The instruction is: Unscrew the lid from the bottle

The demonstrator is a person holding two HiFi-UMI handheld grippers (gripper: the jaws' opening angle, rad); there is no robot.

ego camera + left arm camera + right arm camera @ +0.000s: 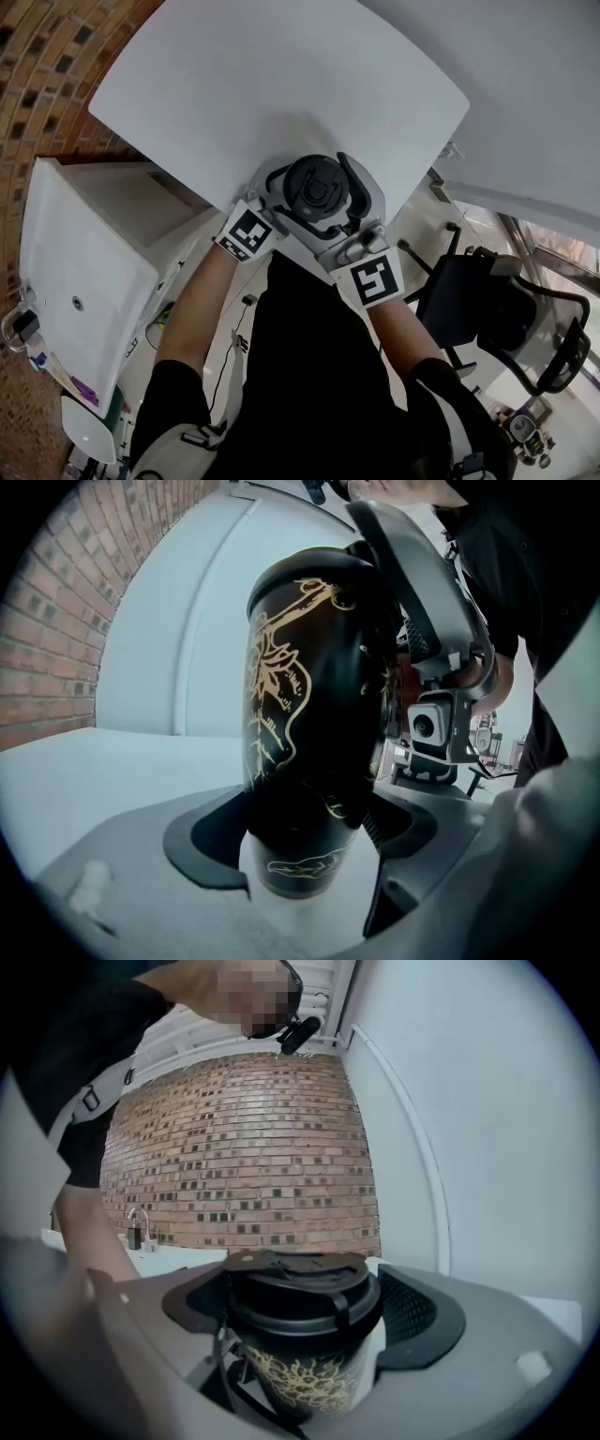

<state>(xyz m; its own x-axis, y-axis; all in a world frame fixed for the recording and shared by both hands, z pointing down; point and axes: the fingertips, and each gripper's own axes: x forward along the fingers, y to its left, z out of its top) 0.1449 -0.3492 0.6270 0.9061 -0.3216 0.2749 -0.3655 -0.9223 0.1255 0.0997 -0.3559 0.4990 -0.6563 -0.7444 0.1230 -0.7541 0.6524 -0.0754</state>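
A black paper cup with a gold pattern [309, 724] stands near the front edge of the white table [281, 84]. Its black lid [317, 187] sits on top. My left gripper [305, 855] is closed on the cup's lower body, with a pad against each side. My right gripper [305, 1312] is up at the lid [300, 1283]. The lid lies between its wide jaws, whose pads stand close beside the rim without visibly pressing on it. The cup's gold-printed wall [300, 1377] shows under the lid. In the head view both grippers crowd round the cup from the near side.
The table's curved edge runs just under the cup. Left of me stands a white cabinet [84, 272], to the right a black office chair [487, 300]. A brick wall [244, 1147] lies beyond the table.
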